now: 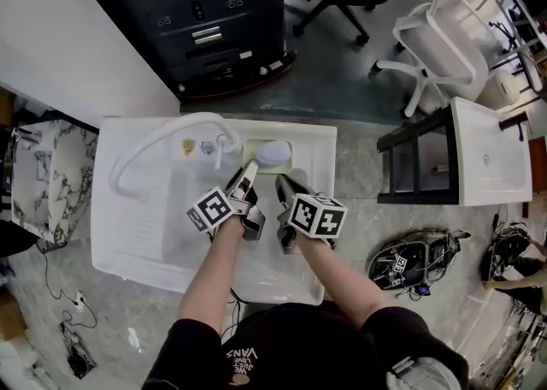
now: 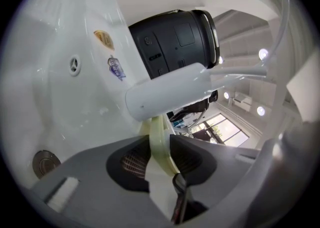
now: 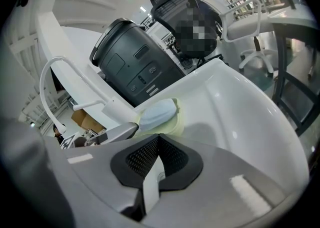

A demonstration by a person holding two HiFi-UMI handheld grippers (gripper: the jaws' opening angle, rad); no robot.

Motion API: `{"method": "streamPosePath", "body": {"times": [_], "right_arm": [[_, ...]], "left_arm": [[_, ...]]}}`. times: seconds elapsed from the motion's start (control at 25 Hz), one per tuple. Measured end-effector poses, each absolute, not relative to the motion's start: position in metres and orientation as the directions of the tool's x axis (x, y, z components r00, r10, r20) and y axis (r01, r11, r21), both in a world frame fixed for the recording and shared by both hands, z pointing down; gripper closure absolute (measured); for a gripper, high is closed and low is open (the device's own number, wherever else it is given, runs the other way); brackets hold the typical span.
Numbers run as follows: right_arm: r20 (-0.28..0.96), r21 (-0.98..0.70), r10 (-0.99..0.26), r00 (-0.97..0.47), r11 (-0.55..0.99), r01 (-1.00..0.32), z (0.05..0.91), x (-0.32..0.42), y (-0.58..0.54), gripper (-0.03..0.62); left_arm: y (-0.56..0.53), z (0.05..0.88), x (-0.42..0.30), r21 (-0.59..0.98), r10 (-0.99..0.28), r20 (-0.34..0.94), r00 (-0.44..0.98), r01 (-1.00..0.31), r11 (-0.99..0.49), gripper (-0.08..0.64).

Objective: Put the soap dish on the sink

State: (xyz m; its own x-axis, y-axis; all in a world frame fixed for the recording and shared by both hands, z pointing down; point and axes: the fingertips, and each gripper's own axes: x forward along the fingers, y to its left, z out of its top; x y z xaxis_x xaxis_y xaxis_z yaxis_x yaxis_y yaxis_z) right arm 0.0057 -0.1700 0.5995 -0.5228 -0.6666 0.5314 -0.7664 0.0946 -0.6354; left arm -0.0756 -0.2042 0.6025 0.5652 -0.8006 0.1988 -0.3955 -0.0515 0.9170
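Observation:
A pale yellow-green soap dish (image 1: 253, 147) holding a bluish-white bar of soap (image 1: 275, 152) rests on the back ledge of the white sink (image 1: 137, 226), just right of the faucet. My left gripper (image 1: 250, 167) reaches to the dish's near edge. In the left gripper view the dish's thin rim (image 2: 156, 127) stands between the pads of my left gripper (image 2: 160, 144) and touches both near their tips. My right gripper (image 1: 280, 181) hovers over the basin beside it, shut and empty. The right gripper view shows my right gripper (image 3: 159, 144) just short of the dish (image 3: 177, 122) and soap (image 3: 157, 112).
The white curved faucet (image 1: 145, 144) arches over the basin's left side; its spout (image 2: 170, 92) crosses just above the left jaws. The drain (image 2: 45, 162) lies low in the bowl. A black cabinet (image 1: 205, 12) stands behind the sink, with a white chair (image 1: 436, 38) and white table (image 1: 491, 153) to the right.

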Motion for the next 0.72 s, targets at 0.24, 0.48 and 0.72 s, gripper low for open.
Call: {"method": "streamPosePath", "body": {"times": [0.24, 0.48, 0.72], "right_arm": [[0.532, -0.636, -0.671, -0.517, 0.086, -0.767, 0.6002, 0.0073, -0.1735, 0.589], [0.527, -0.643, -0.675, -0.517, 0.081, -0.762, 0.5998, 0.0088, -0.176, 0.589], [0.529, -0.644, -0.673, -0.517, 0.079, -0.761, 0.6, 0.0082, -0.1775, 0.589]], "left_arm": [[-0.2024, 0.6031, -0.0747, 0.877, -0.782, 0.234, 0.578, -0.472, -0.087, 0.418], [-0.1995, 0.6063, -0.0778, 0.807, -0.768, 0.291, 0.57, -0.577, -0.123, 0.402], [-0.1952, 0.6101, -0.0827, 0.752, -0.756, 0.34, 0.559, -0.644, -0.138, 0.394]]}}
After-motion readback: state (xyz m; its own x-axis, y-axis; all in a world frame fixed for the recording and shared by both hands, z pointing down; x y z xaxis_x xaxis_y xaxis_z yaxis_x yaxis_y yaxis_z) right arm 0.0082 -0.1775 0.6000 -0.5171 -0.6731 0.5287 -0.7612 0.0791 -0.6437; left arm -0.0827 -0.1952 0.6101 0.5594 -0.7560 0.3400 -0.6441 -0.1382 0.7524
